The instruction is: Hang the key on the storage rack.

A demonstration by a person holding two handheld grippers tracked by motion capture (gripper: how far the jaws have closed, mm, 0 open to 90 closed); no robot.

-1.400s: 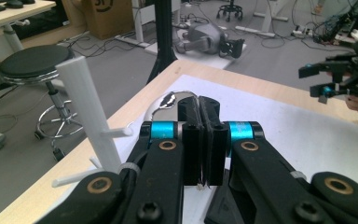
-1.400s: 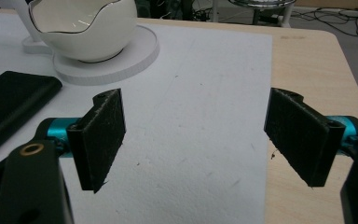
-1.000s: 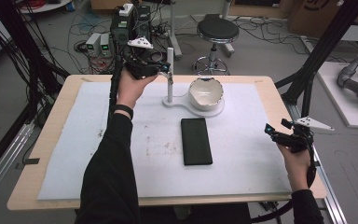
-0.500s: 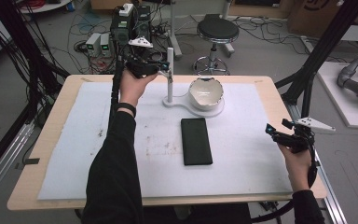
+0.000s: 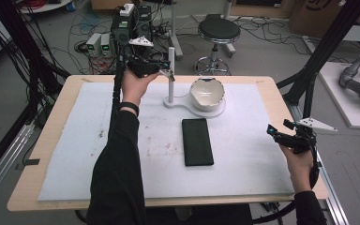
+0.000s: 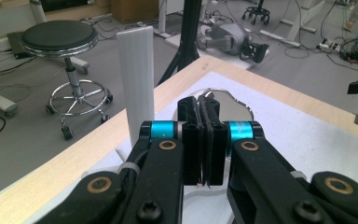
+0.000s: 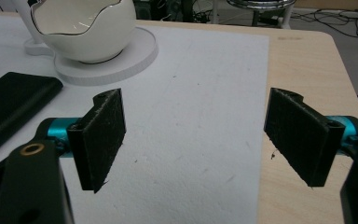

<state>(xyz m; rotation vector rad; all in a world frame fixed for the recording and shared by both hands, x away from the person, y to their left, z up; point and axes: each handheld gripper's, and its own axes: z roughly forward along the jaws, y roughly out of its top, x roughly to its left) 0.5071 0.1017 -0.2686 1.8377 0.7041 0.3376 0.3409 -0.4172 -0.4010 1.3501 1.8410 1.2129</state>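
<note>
The left gripper [image 5: 168, 69] hangs above the desk's far edge with its jaws pressed together on nothing, just beside the upright white plastic post [image 5: 171, 75]. Next to the post's base sits a white eggshell-shaped ceramic bowl [image 5: 206, 93]. The right gripper [image 5: 273, 132], jaws wide apart, hovers near the right edge of the wooden desk [image 5: 281, 93], well apart from the flat black rectangular case [image 5: 197, 141] on the open white mat [image 5: 248, 140].
</note>
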